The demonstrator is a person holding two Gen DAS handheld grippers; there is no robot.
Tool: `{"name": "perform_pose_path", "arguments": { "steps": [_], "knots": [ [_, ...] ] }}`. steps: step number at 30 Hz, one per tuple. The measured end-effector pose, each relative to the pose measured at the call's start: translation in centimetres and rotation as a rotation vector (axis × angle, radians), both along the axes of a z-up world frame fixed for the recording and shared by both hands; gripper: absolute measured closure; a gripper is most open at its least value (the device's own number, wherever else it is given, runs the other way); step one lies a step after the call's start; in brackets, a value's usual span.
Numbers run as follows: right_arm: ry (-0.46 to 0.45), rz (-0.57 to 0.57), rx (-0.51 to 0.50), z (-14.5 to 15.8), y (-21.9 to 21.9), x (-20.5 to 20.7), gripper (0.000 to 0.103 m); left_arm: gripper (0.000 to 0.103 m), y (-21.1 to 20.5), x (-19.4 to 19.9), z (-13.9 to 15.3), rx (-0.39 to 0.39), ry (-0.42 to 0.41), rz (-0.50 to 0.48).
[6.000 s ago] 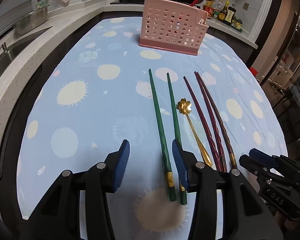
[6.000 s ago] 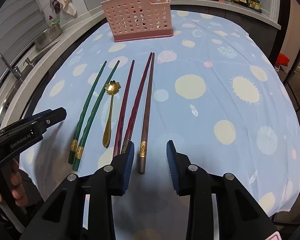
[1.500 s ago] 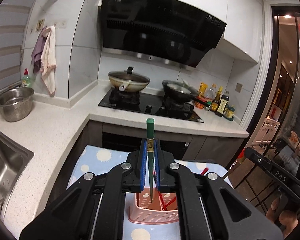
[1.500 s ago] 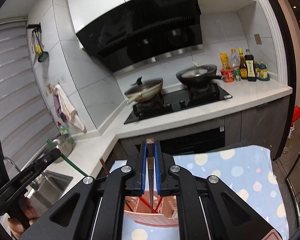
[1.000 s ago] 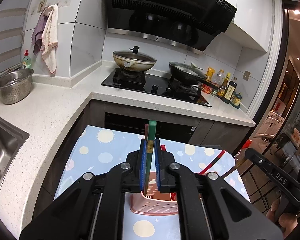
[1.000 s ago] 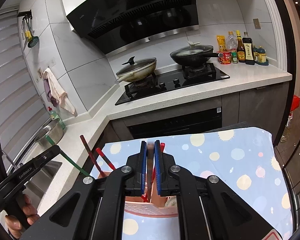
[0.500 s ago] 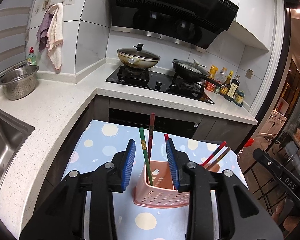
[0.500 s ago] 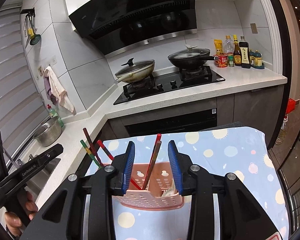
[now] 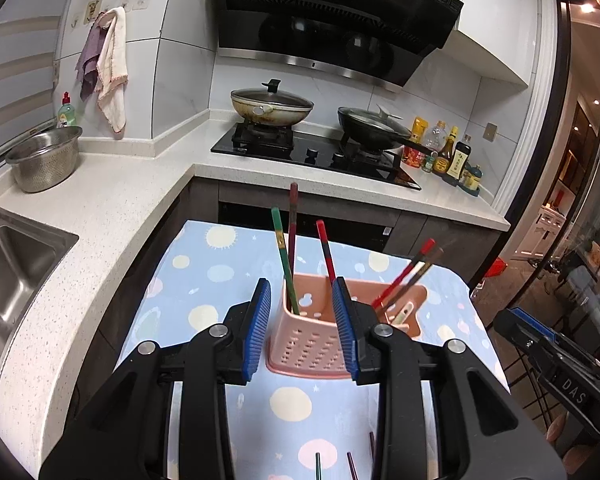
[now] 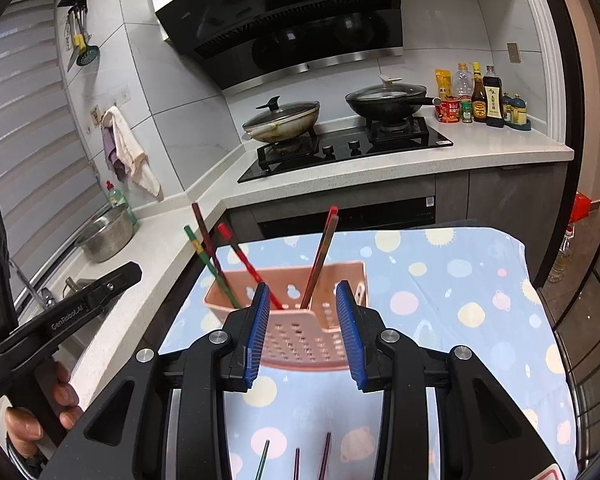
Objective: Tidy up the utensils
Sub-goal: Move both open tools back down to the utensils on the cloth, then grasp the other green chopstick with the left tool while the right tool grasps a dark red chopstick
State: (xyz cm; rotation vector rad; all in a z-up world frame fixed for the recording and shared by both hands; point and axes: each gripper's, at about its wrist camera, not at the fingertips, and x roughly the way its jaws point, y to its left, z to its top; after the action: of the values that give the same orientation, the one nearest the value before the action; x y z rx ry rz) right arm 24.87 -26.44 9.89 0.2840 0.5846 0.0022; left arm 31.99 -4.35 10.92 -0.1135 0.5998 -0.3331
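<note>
A pink perforated basket (image 9: 312,344) (image 10: 300,340) stands on the blue dotted tablecloth (image 9: 204,280). Leaning in its left end are a green chopstick (image 9: 282,256) (image 10: 204,258), a dark red one (image 9: 292,220) and a red one (image 9: 326,252). A brown chopstick (image 10: 320,256) and a red one lean in its right part. My left gripper (image 9: 301,284) is open and empty, above and in front of the basket. My right gripper (image 10: 302,287) is likewise open and empty. Tips of three loose chopsticks (image 10: 297,464) show on the cloth below the fingers.
Behind the table runs a counter with a hob, two lidded pans (image 9: 272,106) and bottles (image 9: 452,156). A sink (image 9: 8,264) and a steel bowl (image 9: 44,158) are on the left. A hand (image 10: 32,420) holds the left gripper's handle.
Both grippers were shut on upright chopsticks over the basket, green on the left and brown on the right. Both opened, the chopsticks now lean in the basket, and the grippers drew back.
</note>
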Motion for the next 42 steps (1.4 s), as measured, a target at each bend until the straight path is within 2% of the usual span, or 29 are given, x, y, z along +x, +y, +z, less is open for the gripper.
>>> {"name": "perform_pose_path", "arguments": {
  "steps": [8, 14, 18, 27, 32, 42],
  "knots": [
    [0.048, 0.017, -0.008, -1.8, 1.2, -3.5, 0.068, 0.072, 0.2, -3.4, -1.5, 0.034, 0.022, -0.016],
    [0.111, 0.031, -0.024, -4.4, 2.2, -7.0, 0.068, 0.072, 0.6, -6.4, -3.7, 0.053, 0.069, -0.024],
    [0.18, 0.044, -0.023, -7.1, 2.9, -9.5, 0.068, 0.072, 1.0, -8.8, -6.0, 0.076, 0.099, -0.014],
    [0.347, 0.067, -0.03, -14.1, 4.5, -15.2, 0.068, 0.072, 1.9, -14.6, -13.0, 0.107, 0.255, -0.033],
    [0.399, 0.085, -0.038, -16.4, 5.3, -16.7, 0.068, 0.072, 1.9, -17.4, -16.0, 0.13, 0.329, -0.047],
    [0.441, 0.104, -0.052, -18.5, 6.3, -17.3, 0.069, 0.07, 1.4, -20.4, -18.6, 0.151, 0.393, -0.082]
  ]
}}
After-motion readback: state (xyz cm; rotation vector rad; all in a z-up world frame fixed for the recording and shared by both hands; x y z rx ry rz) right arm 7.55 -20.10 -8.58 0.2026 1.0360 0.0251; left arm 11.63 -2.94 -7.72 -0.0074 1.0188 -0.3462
